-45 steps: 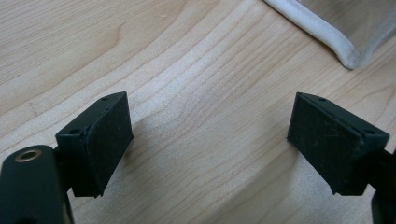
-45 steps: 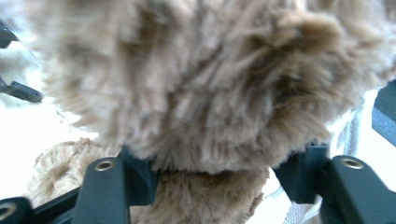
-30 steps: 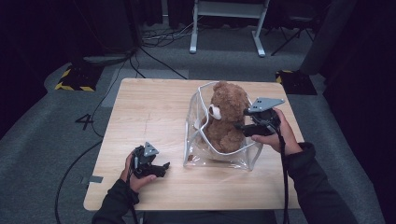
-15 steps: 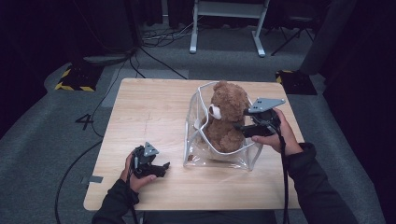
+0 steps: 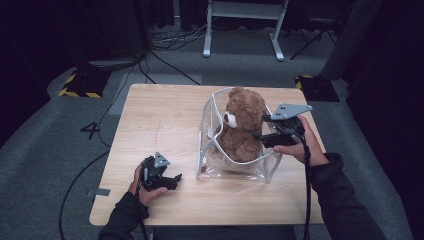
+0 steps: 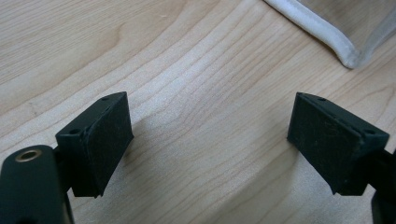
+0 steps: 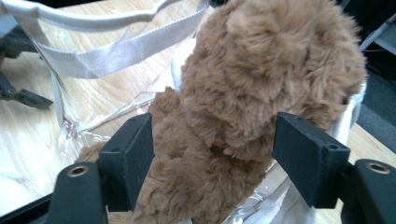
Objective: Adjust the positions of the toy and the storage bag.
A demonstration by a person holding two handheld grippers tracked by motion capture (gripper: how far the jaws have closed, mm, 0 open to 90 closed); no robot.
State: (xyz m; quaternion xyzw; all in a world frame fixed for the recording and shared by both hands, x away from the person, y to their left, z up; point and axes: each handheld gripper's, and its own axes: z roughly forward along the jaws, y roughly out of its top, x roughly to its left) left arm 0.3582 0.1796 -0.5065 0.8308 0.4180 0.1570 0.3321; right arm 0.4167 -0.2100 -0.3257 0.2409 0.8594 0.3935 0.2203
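on the table (image 5: 160, 120) in front of me, a teddy bear (image 5: 243, 127) sits upright inside a clear tote bag (image 5: 230, 172) right of centre. my right gripper (image 5: 260, 135) is at the bear's right side, jaws either side of its body. my left gripper (image 5: 172, 180) rests on the table's near left, just left of the bag.

At frame centre, a brown teddy bear (image 5: 243, 127) with a white muzzle sits in a clear bag (image 5: 210, 162) trimmed white, on a pale wood-grain table (image 5: 155, 115).
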